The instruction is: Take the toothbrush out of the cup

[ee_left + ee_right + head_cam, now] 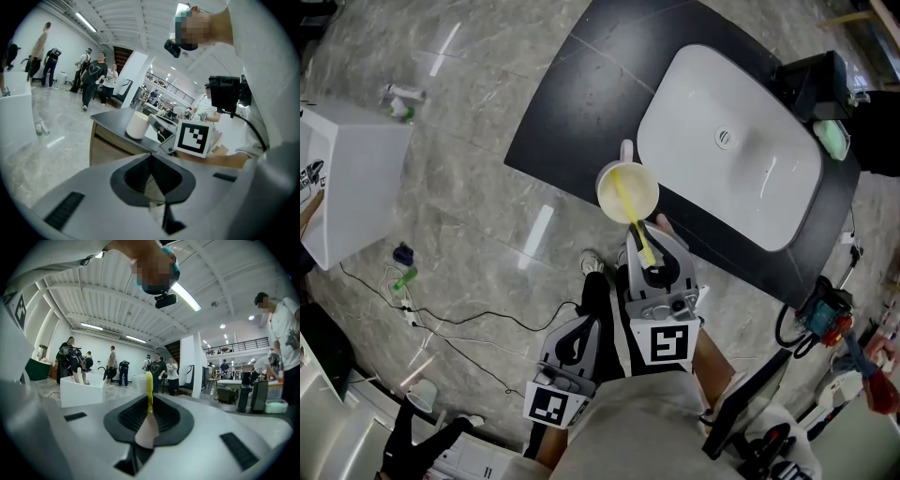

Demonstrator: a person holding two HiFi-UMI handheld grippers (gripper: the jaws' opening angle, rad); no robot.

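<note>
Head view: the yellow toothbrush leans out of the white cup in the middle of the frame. The cup stands on the dark counter by the sink. The right claw pinches the toothbrush's lower end.

Left gripper view: the left claw is closed and empty. The cup is at upper middle.

Right gripper view: people stand in a bright hall behind the pinched toothbrush.

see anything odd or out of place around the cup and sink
Nothing spilled or broken. The cup looks very close to the black counter's front edge, and the yellow toothbrush leans out over its rim, pinched in the right tongs. Loose cables trail across the floor.
</note>
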